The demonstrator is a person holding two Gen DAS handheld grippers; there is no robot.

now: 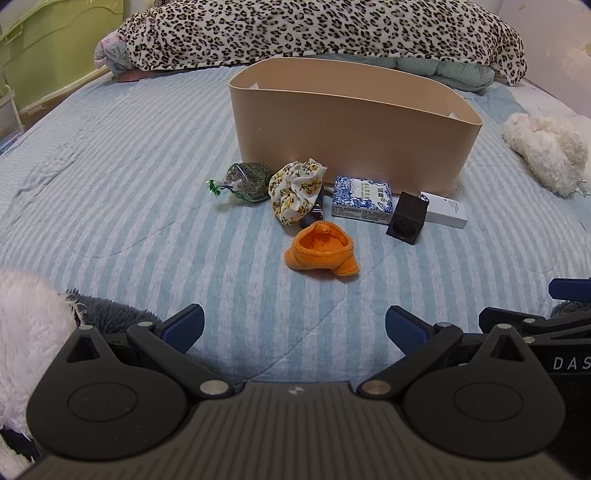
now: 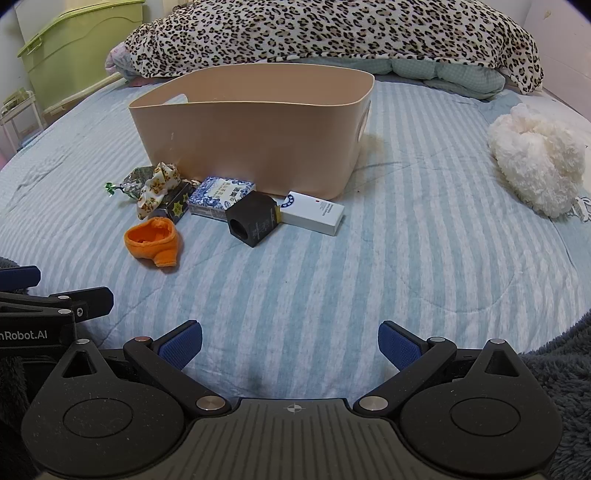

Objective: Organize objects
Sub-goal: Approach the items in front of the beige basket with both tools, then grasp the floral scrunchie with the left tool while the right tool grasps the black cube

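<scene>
A beige plastic bin stands on the striped bed. In front of it lie a green packet, a floral scrunchie on a small dark box, a blue-and-white box, a black cube, a white box and an orange plush piece. My left gripper and right gripper are both open and empty, held near the bed's front, well short of the objects.
A leopard-print blanket is heaped behind the bin. A white fluffy toy lies at the right. Green storage boxes stand at the far left. Grey fleece and white fur lie near the grippers.
</scene>
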